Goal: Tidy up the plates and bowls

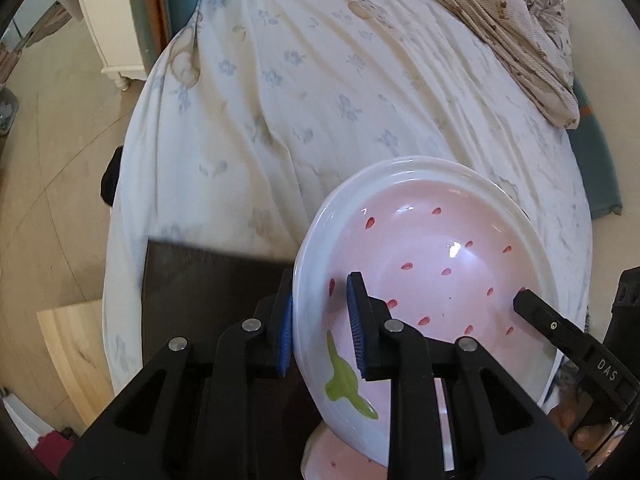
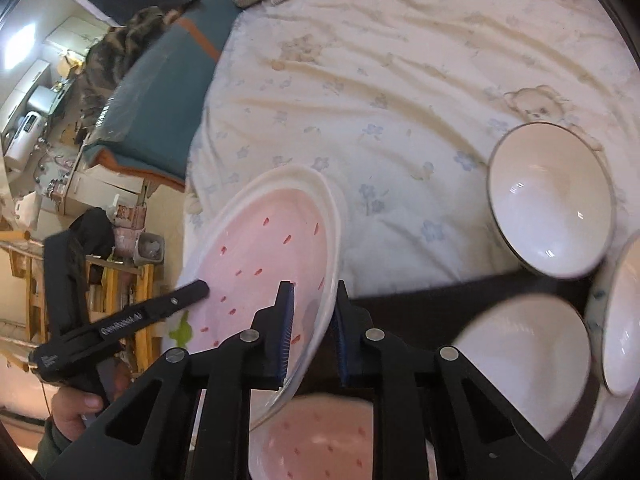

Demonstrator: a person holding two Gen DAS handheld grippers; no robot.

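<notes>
The strawberry plate [image 1: 432, 264] is found lifted and tilted above the dark tray [image 1: 208, 280] at the bed's near edge, directly over a second plate of the same pattern [image 2: 320, 436] lying flat below; it is judged that the stacking step is in hand, the upper plate being brought down onto its match; the next move is judged to call for levelling the plate, centring it over the lower one, and lowering it before either grip is released, since a tilted release could let it slide.

The left gripper [image 1: 320, 328] is seen with its blue pads straddling the plate's rim, one outside and one inside, closed onto it; the right gripper [image 2: 312, 332] is likewise clamped across the opposite rim; the plate is thus carried between both.

Three white bowls are noted to the right, the nearest [image 2: 524, 360] and the rim-edged one [image 2: 552, 200] unstacked, the third [image 2: 620, 320] cut off by the frame; the floral bedsheet [image 1: 320, 80] lies beyond.
</notes>
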